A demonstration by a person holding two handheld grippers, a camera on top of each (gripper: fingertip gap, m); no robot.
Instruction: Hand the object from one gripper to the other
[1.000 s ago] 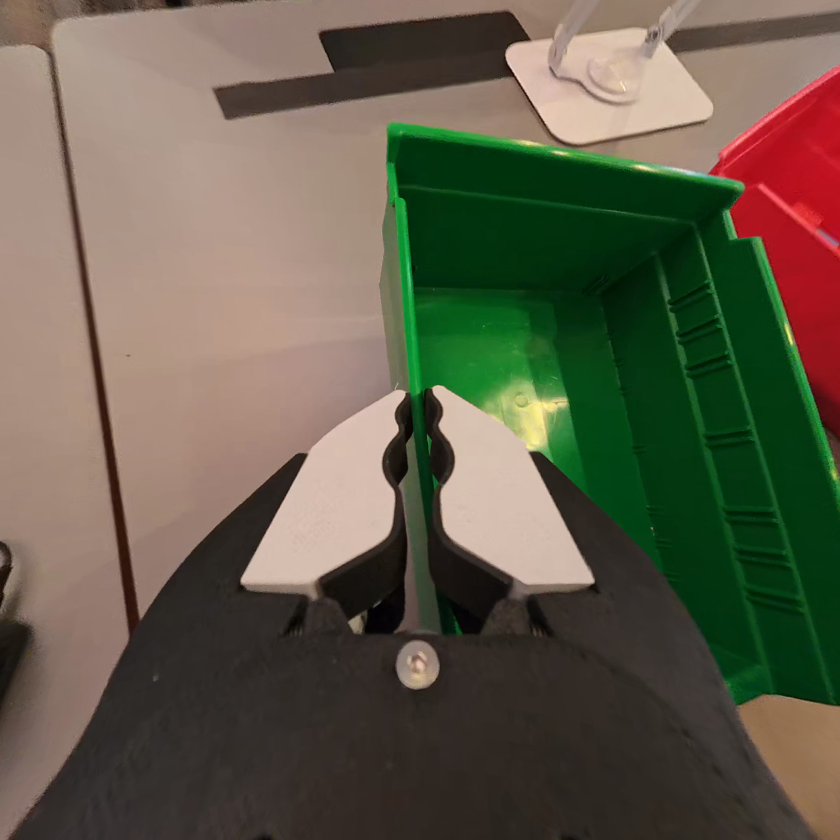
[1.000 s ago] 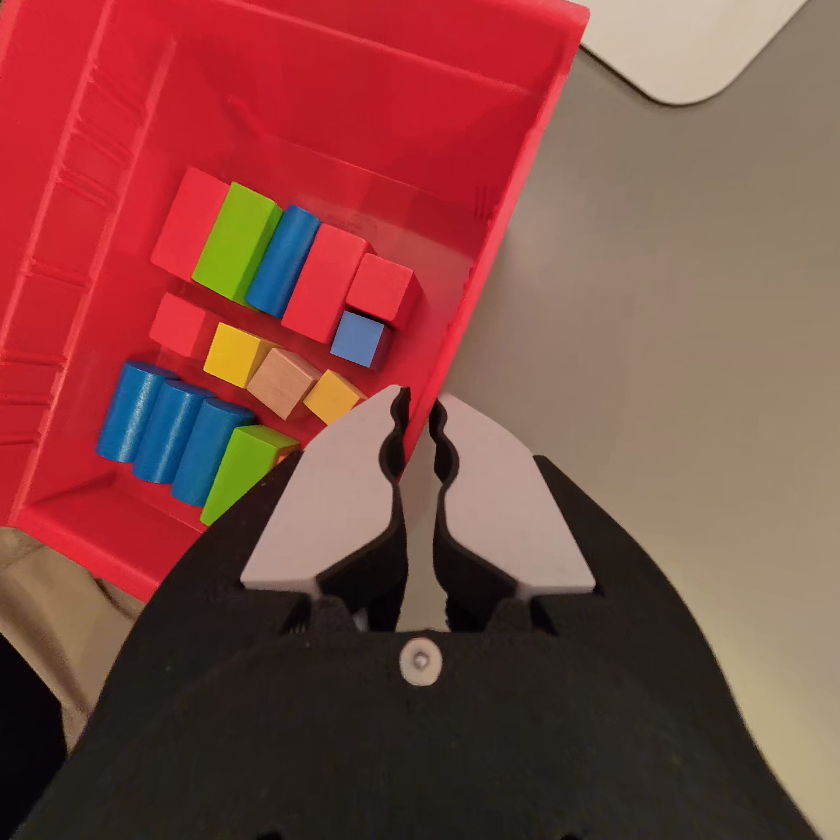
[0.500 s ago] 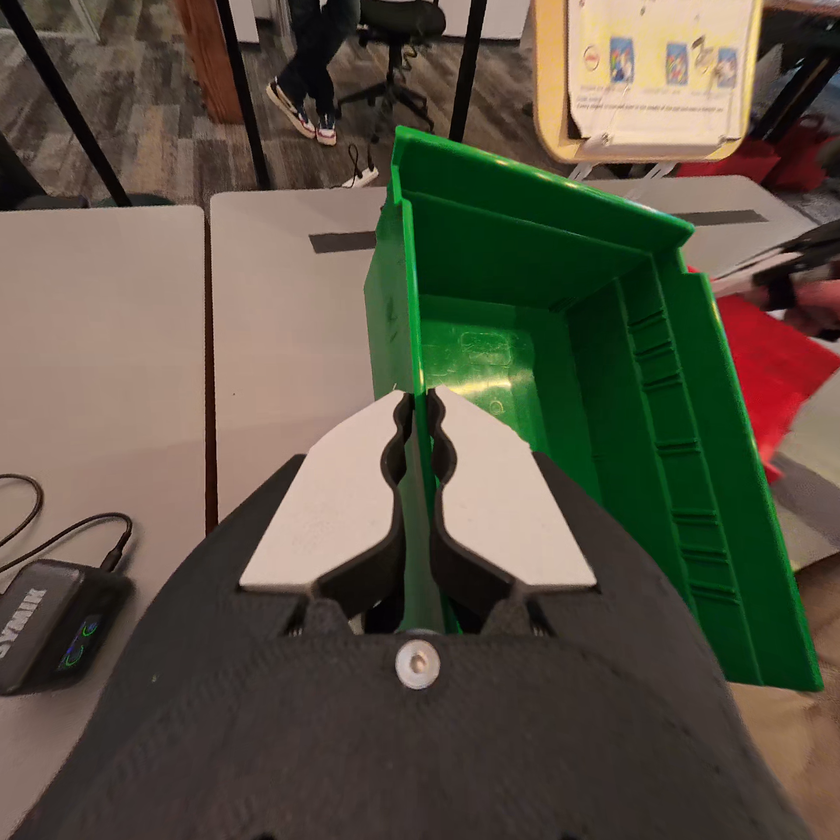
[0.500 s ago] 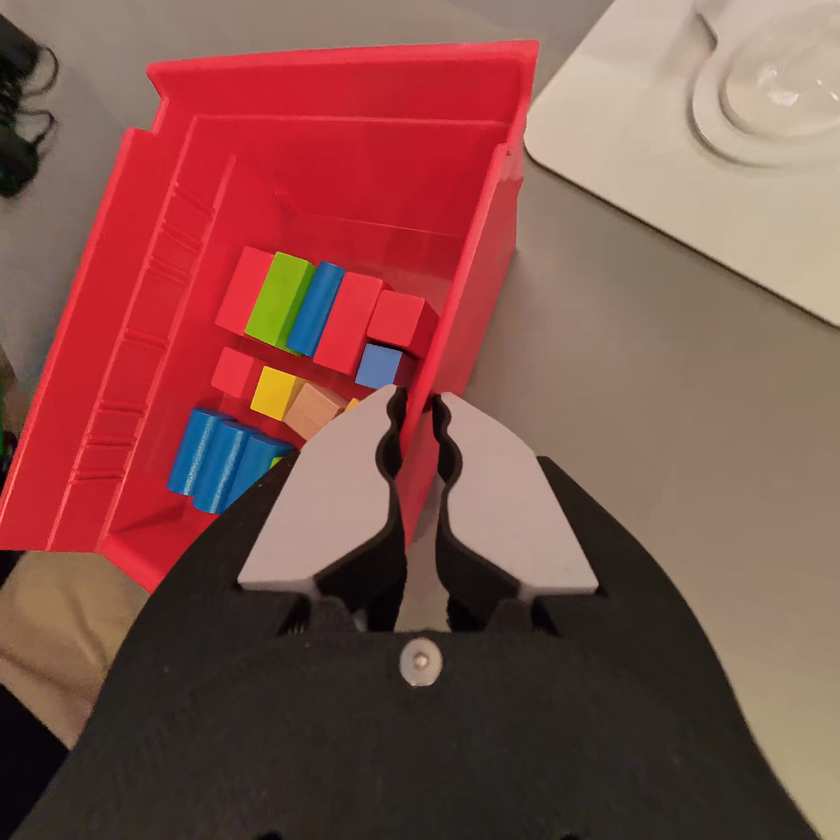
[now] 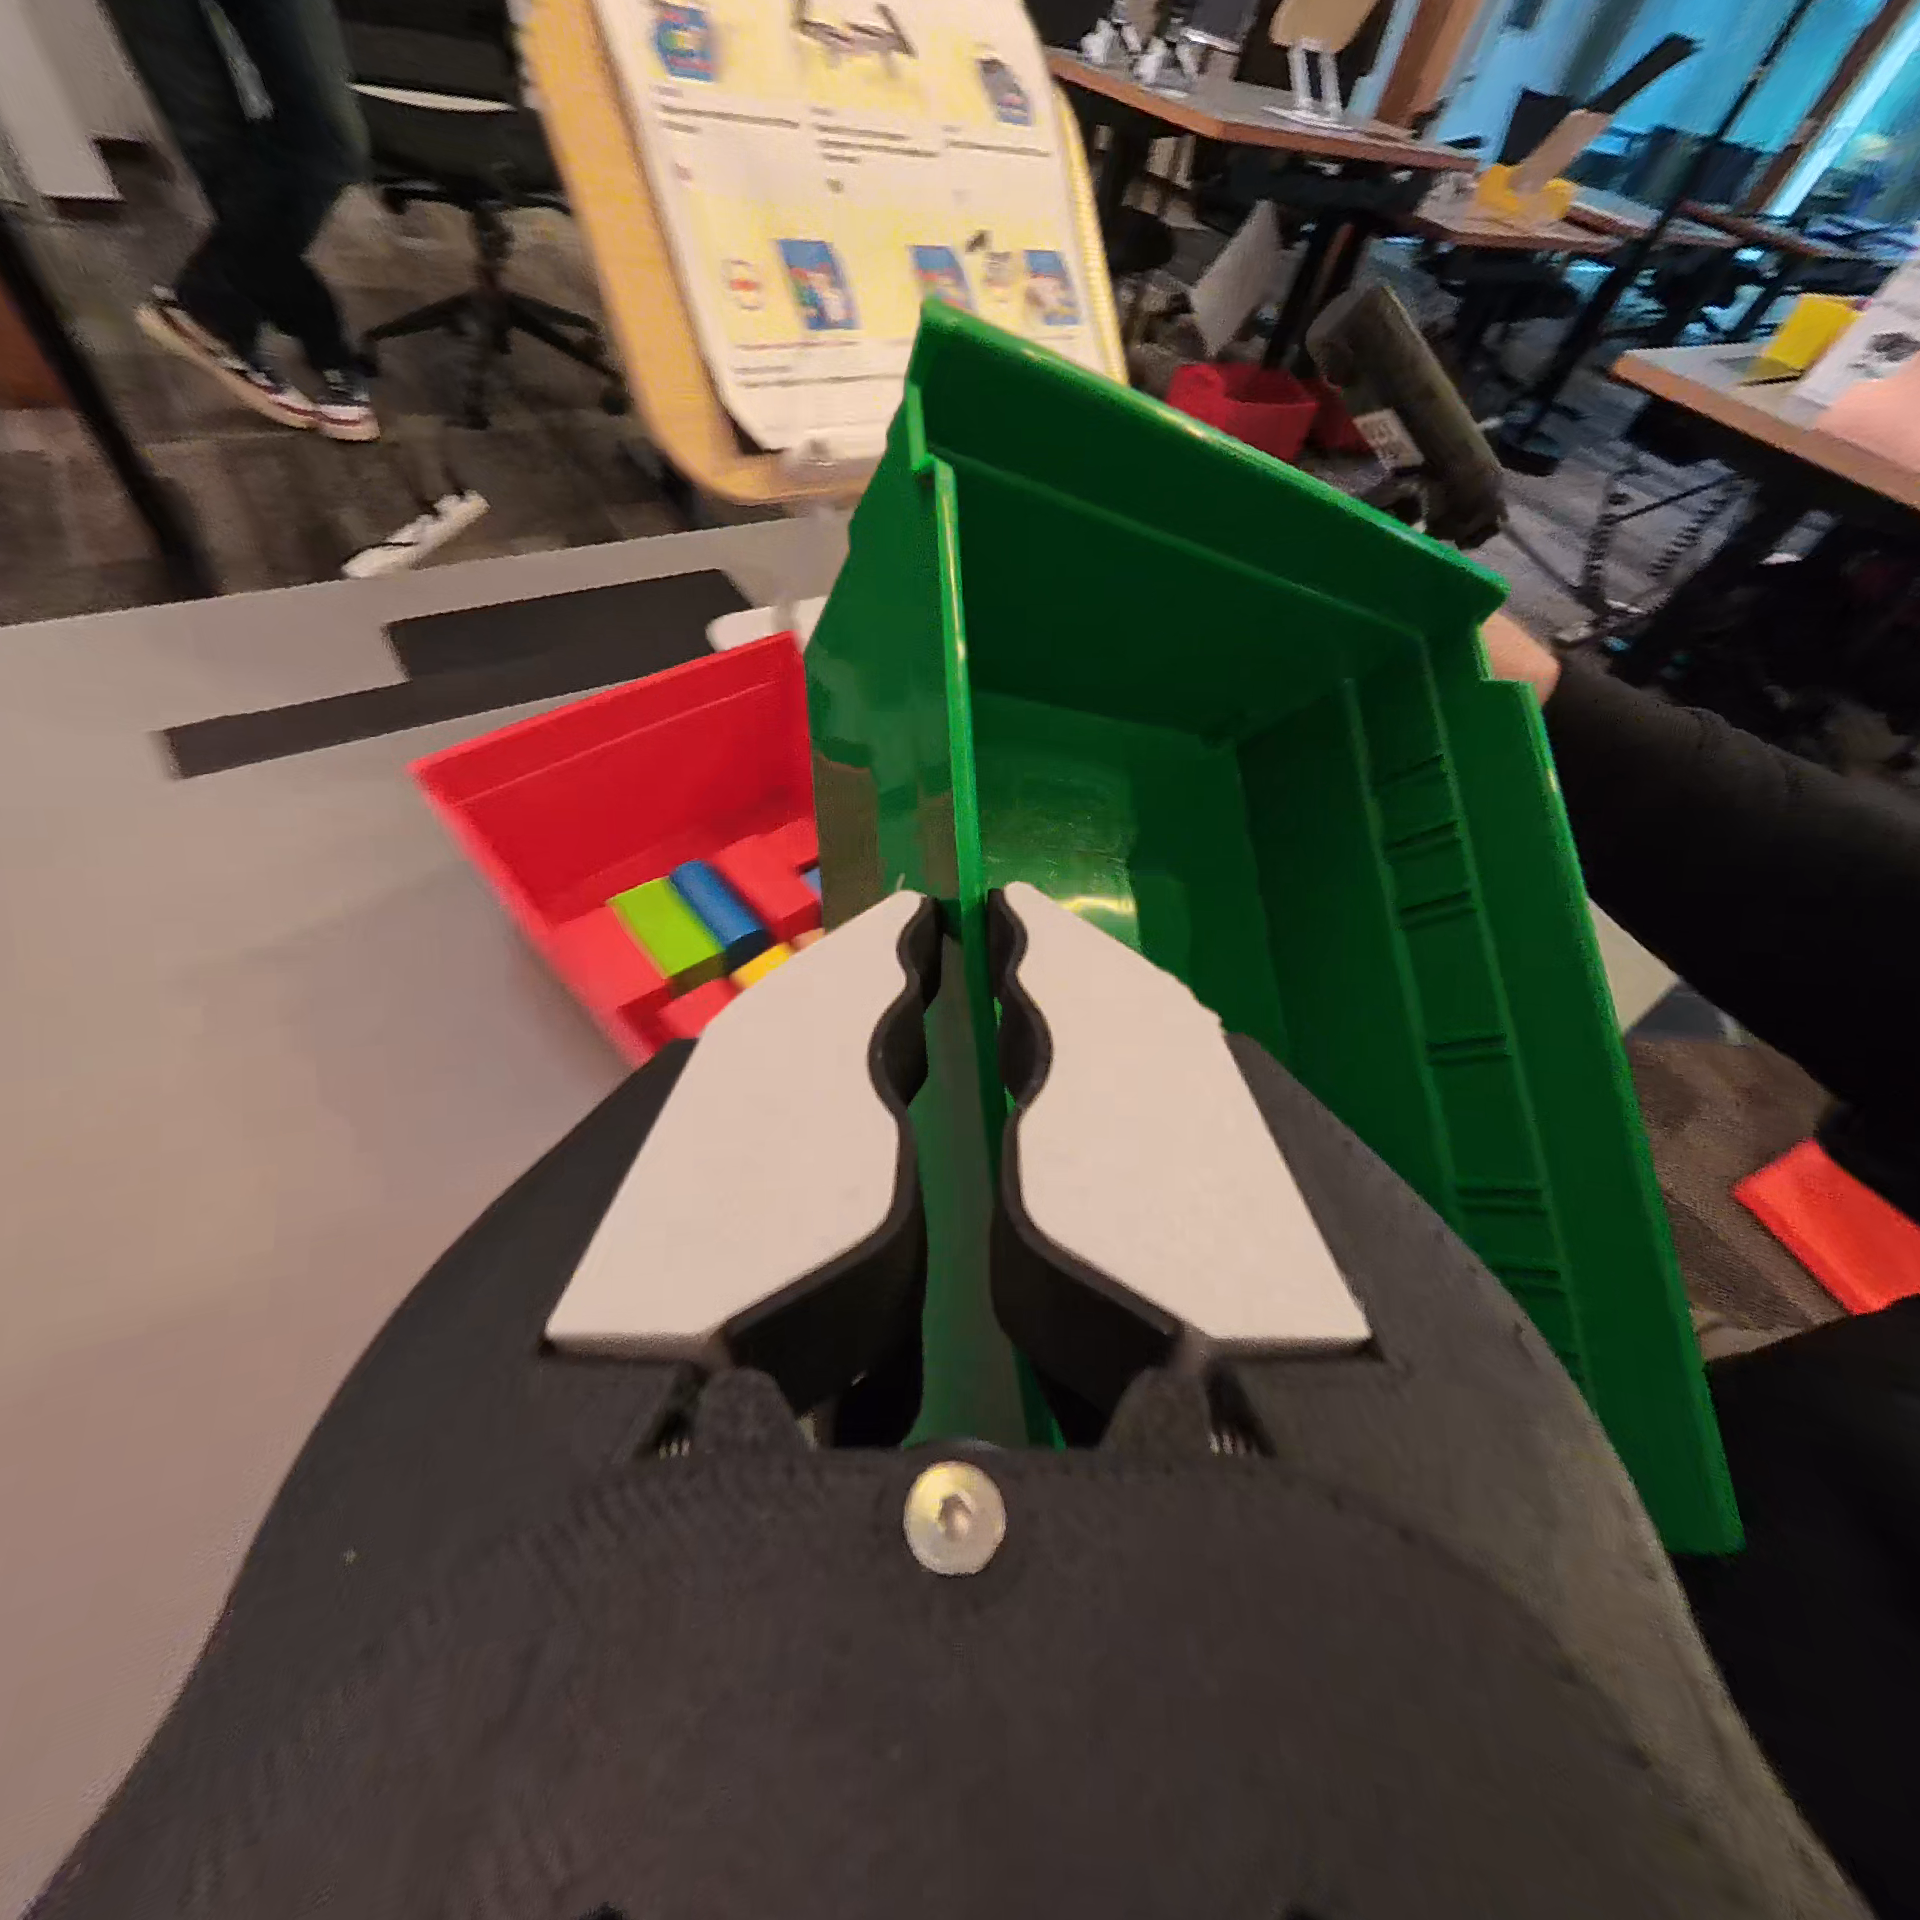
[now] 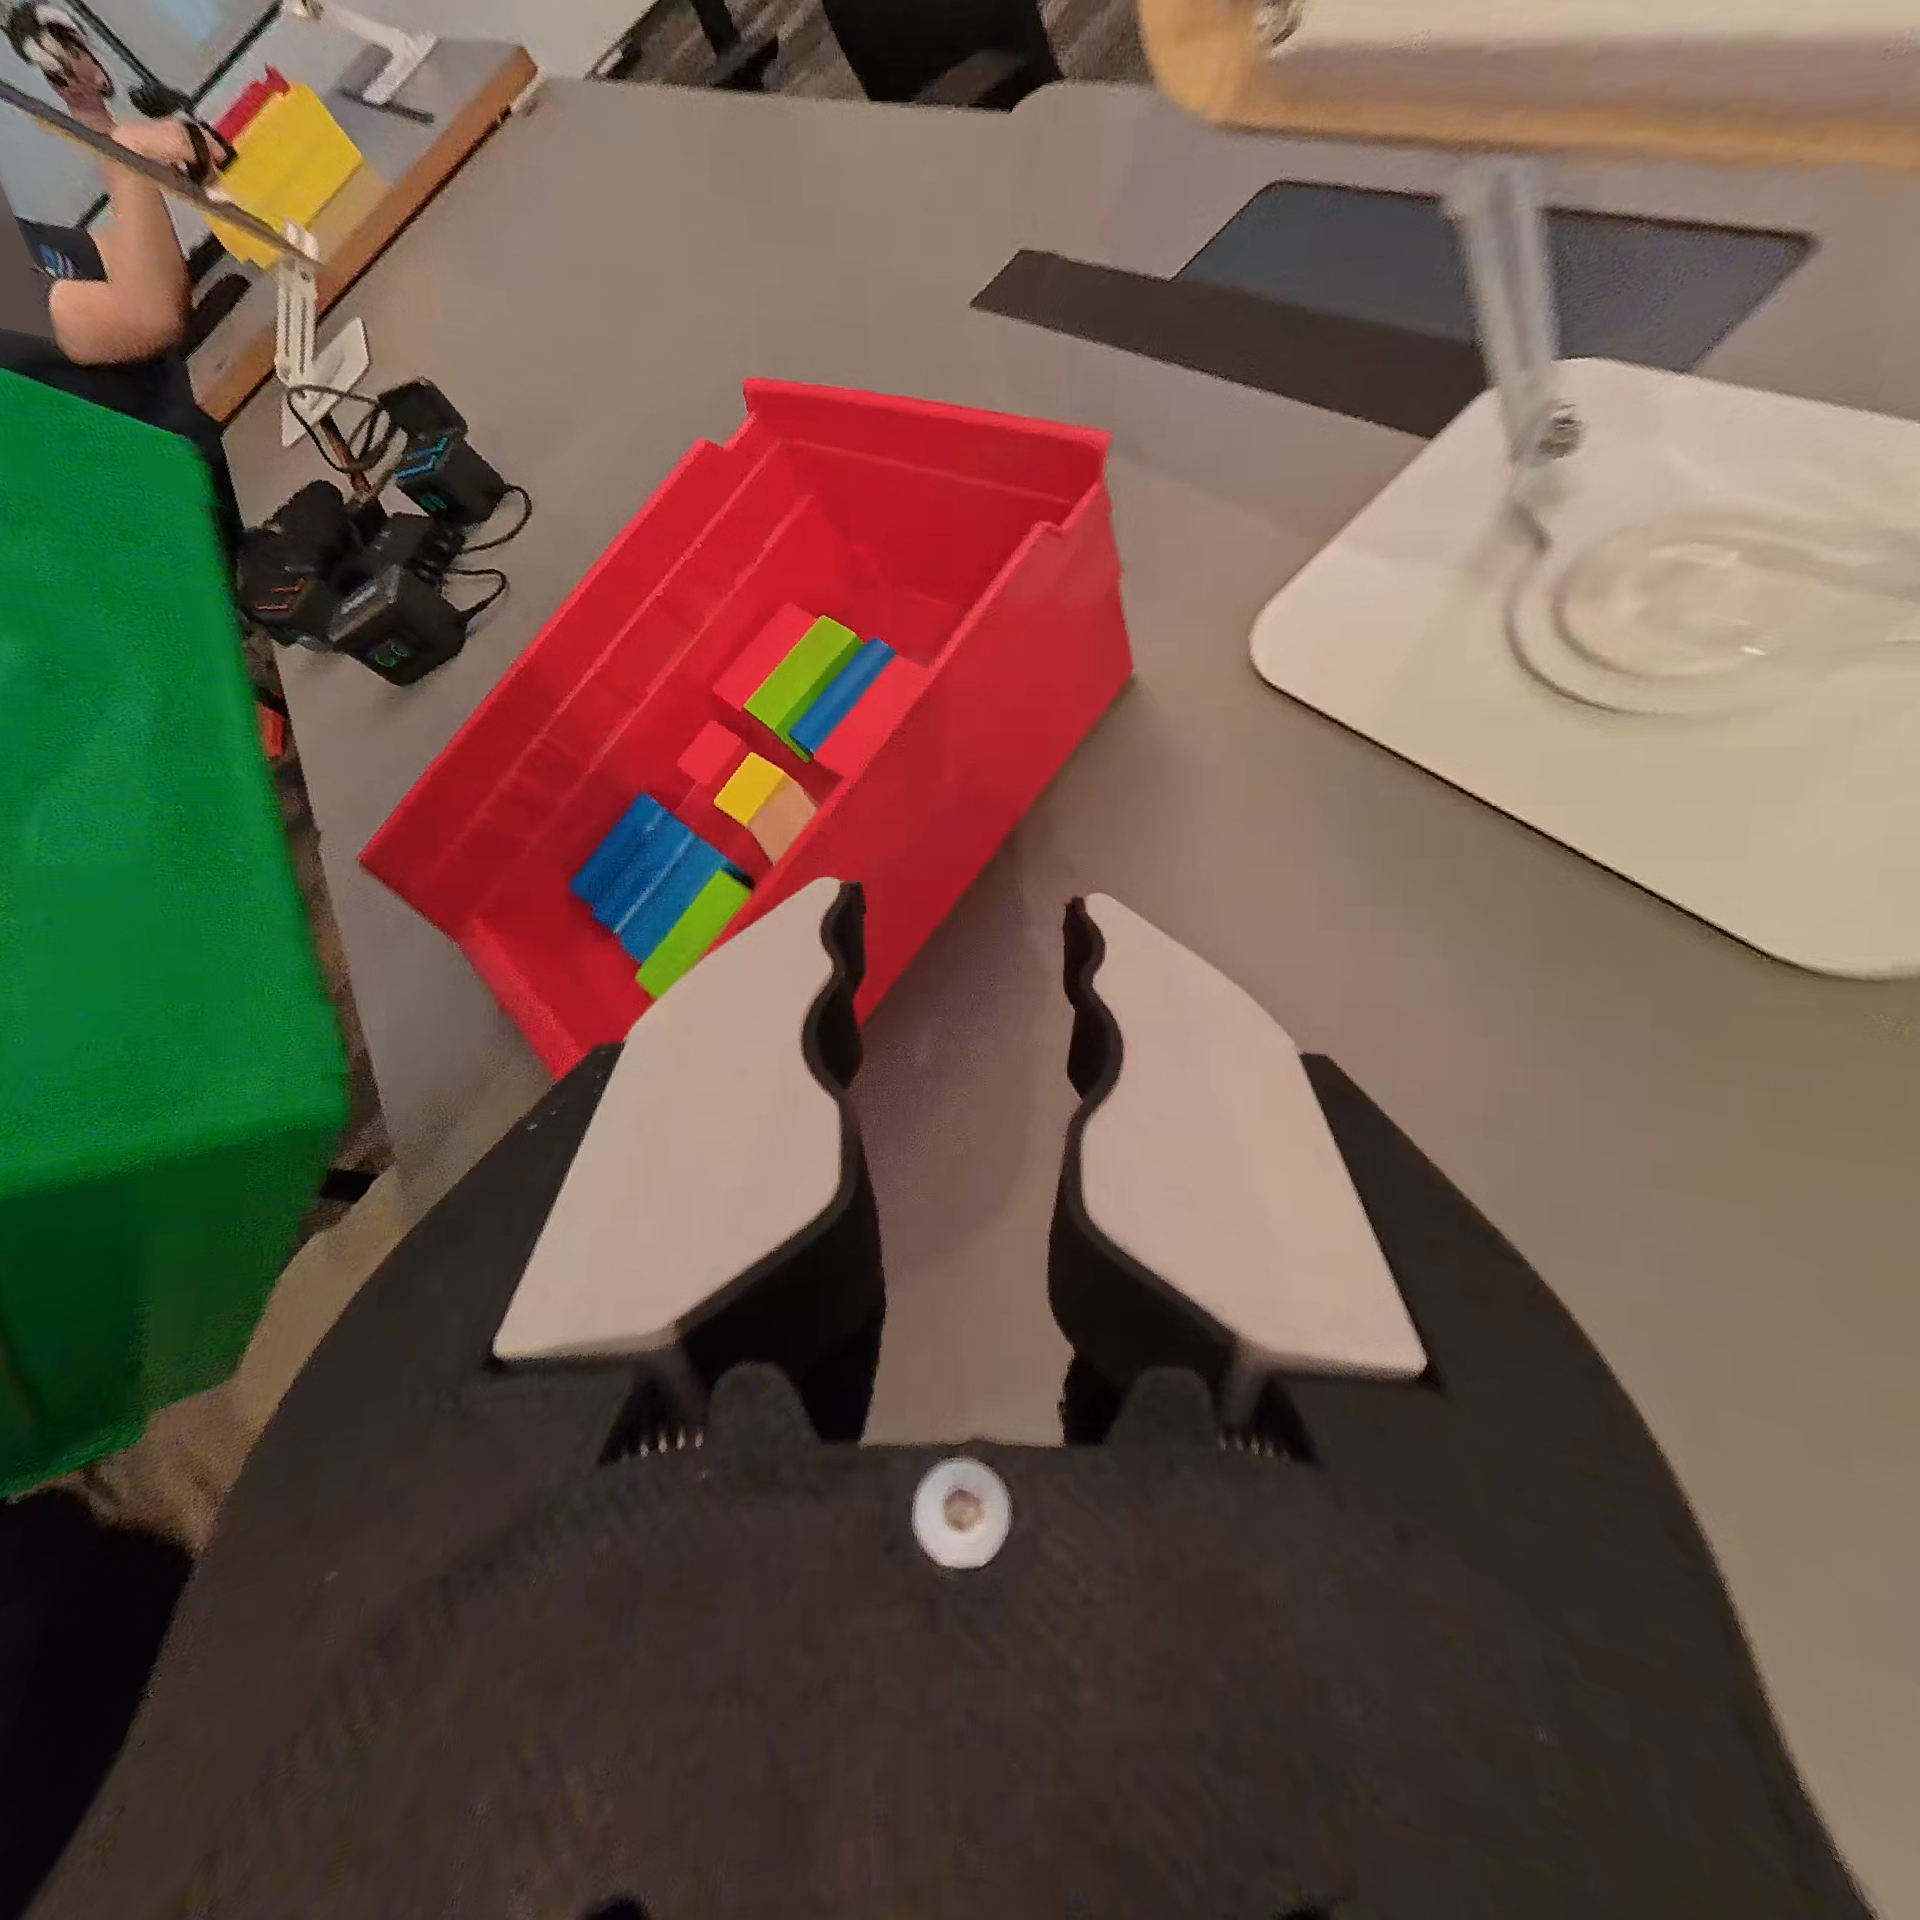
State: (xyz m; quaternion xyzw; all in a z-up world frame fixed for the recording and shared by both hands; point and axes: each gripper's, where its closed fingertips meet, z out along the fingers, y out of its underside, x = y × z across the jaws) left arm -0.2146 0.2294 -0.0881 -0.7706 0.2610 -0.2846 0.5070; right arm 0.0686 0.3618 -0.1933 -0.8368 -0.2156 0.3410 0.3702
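My left gripper [image 5: 961, 914] is shut on the side wall of an empty green bin [image 5: 1351, 935] and holds it tilted up off the grey table. The same green bin fills the left edge of the right wrist view [image 6: 125, 935]. My right gripper [image 6: 961, 914] is open and empty, above the table just right of a red bin [image 6: 935, 831] that rests on the table with several coloured wooden blocks [image 6: 800, 675] inside. The red bin also shows in the left wrist view [image 5: 623, 769], behind and left of the green bin.
A white stand base [image 6: 1621, 665] with a clear post sits at the table's right. Black devices with cables [image 6: 364, 561] lie at the far left. A dark-sleeved arm [image 5: 1745, 883] is right of the green bin. Dark tape strips [image 5: 468, 675] mark the table. Across from one pair of fingers to the other is roughly 35 cm.
My left gripper has lifted the green bin and swung it up and over toward the red bin. My right gripper has let go of the red bin's wall, opened and pulled back.
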